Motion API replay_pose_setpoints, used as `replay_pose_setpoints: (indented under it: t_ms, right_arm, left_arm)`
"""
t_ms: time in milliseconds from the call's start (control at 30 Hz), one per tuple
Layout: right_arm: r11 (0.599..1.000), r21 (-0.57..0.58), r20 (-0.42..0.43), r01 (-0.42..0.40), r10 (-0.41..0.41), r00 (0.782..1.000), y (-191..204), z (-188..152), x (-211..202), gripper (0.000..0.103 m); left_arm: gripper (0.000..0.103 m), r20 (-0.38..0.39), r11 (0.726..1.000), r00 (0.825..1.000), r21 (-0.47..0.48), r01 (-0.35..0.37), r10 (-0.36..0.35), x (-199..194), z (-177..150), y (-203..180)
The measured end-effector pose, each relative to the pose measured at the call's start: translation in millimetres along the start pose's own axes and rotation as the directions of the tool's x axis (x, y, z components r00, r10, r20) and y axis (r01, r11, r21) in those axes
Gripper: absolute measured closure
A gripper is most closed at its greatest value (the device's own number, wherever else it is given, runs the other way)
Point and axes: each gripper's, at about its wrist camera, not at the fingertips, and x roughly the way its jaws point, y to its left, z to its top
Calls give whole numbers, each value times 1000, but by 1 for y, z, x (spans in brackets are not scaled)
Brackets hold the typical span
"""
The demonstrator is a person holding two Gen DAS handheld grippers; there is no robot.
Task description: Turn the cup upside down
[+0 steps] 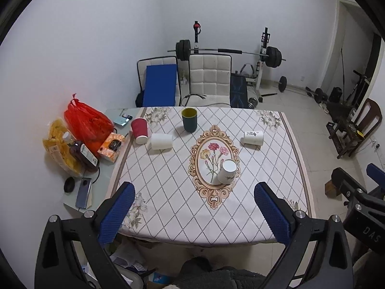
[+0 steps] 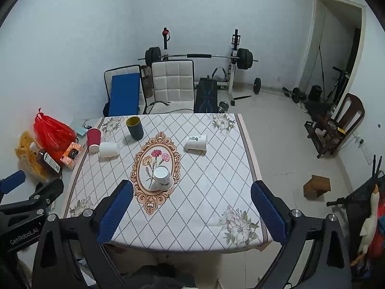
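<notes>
Cup (image 1: 227, 171) sitting upside down on the flower oval at the middle of the tablecloth (image 1: 264, 168).
Left tongs (image 1: 195, 193) and right tongs (image 2: 192, 192) are hanging spread wide at the bottom of each frame, gripping nothing and touching nothing, well short of the cup.

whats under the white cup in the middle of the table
The white cup stands mouth down on the flower oval printed on the tablecloth. Its wall hides anything that may sit beneath it.
</notes>
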Motion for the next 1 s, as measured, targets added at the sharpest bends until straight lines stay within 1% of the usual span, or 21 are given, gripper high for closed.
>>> replay_pose_setpoints:
  t_ms: [233,700,1000]
  right_arm:
    - [1000,2,7,-13,13,1000,-3,-1,-12,3]
    - [1000,-1,-22,-18,18,1000,-6,-6,-6,3]
    - [1000,2,-25,-17,17,1000,-10,-7,-6,3]
  left_arm:
    - [1,6,1000,1000,-16,-1,1,-9,-5,1]
    - [1,-9,1000,1000,-5,11,-11,-11,-13,-6]
    - [1,-10,1000,1000,-6,13,-13,-11,-13,-7]
